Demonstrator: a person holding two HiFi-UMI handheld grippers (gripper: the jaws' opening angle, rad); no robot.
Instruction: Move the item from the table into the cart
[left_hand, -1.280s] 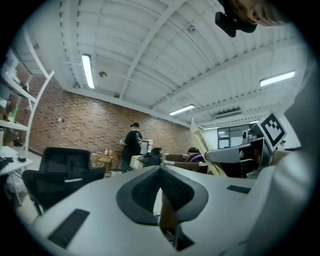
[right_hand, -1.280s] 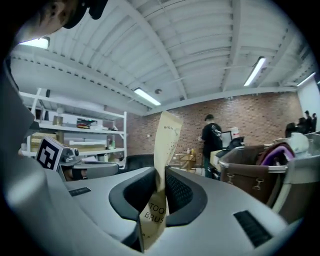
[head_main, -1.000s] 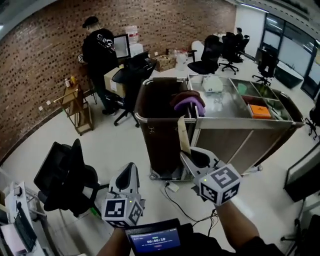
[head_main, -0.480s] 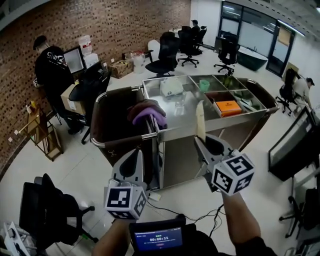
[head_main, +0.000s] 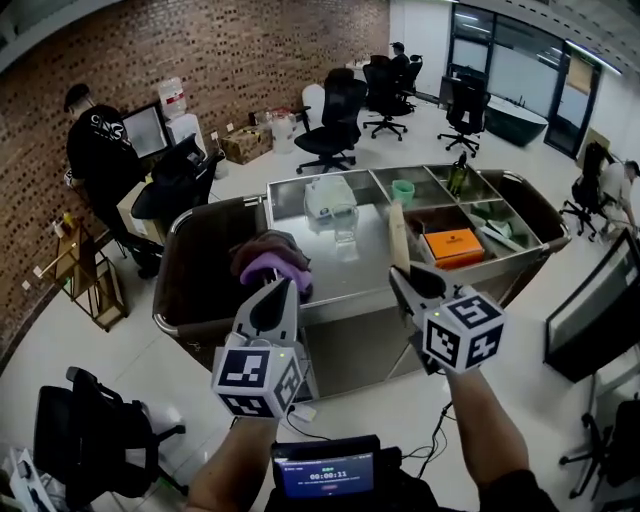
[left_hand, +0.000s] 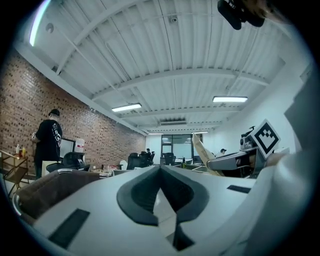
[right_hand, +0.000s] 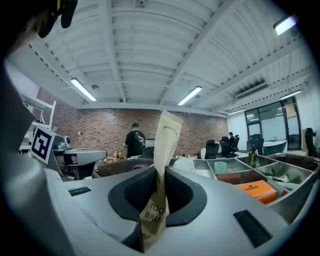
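Note:
A tan paper toothbrush packet (head_main: 398, 236) stands upright between the jaws of my right gripper (head_main: 401, 276), which is shut on it. The right gripper view shows the pads squeezing the packet (right_hand: 165, 145) low down at my right gripper (right_hand: 160, 174). The steel cart (head_main: 372, 276) lies just beyond both grippers, its open compartments ahead of the packet. My left gripper (head_main: 279, 291) hovers in front of the cart's brown bag (head_main: 188, 292), shut with nothing in it. Its tips meet in the left gripper view (left_hand: 160, 168).
A purple cloth (head_main: 272, 268) hangs on the bag's rim. Compartments hold an orange box (head_main: 455, 246), a green cup (head_main: 403, 189) and a white bundle (head_main: 330, 196). A person (head_main: 100, 160) stands at a desk far left. Office chairs (head_main: 330, 125) stand behind. A cable (head_main: 440, 440) runs on the floor.
The cart has swung from upper right to the centre and come nearer. Both grippers have moved up to its front edge, and the packet stays in the right jaws.

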